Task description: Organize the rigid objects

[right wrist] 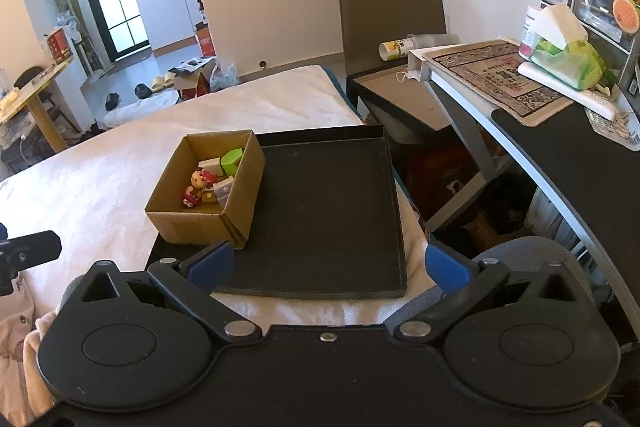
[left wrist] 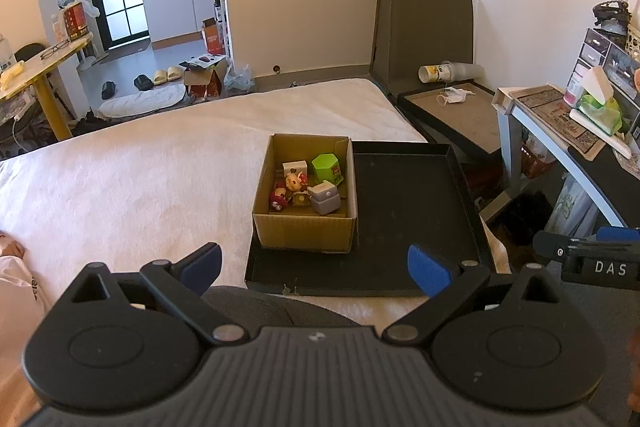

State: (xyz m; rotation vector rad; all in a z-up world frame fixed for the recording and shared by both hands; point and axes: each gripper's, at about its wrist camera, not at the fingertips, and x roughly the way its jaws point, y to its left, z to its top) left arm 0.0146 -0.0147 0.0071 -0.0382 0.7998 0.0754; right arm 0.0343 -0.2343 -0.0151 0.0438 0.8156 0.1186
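- So, both sets of tongs wide apart and holding nothing: left tongs [left wrist: 316,267] low over the near edge of the black tray [left wrist: 416,227], right tongs [right wrist: 328,267] low over the same tray's near edge.
- Toys all down in the cardboard box [left wrist: 304,231], box in the tray's left part, tray on the white bed [left wrist: 140,179].
- Rest of the tray bare.
- Could go wrong: tall box walls in the way, so tongs may bump a wall and shove or tip the box.
- Could go wrong: toys packed close and touching, so grabbing one may drag or knock another.
- Could go wrong: soft bed under the tray, so a hard push may tilt it.
- Counted: one box, one tray.
- Counted: one green block [left wrist: 327,167], one grey robot toy [left wrist: 325,198], one white block [left wrist: 295,167], one doll head [left wrist: 293,181], one red figure [left wrist: 279,198], maybe one small brown piece, hard to tell.
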